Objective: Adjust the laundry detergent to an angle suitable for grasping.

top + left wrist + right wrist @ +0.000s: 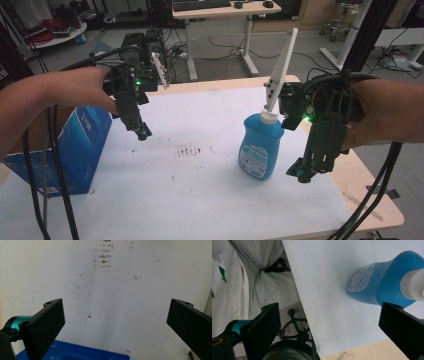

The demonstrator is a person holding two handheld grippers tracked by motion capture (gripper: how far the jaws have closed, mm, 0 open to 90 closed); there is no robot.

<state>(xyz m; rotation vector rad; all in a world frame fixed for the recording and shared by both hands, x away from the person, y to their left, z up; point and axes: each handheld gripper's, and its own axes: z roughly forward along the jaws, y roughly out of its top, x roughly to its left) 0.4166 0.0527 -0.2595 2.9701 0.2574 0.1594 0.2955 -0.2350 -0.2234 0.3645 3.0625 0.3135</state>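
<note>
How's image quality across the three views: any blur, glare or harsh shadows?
High view: even, soft light, slightly soft focus, the blue plastic bottle with white cap readable. Left gripper view: white stained table cover sharp, no glare, near black jaws slightly soft. Right gripper view: bottle a little soft, faint shadow at its base.

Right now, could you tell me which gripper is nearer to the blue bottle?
The right gripper, hovering open just beside the blue bottle without touching it. The left gripper hangs open across the table, by the blue box.
</note>
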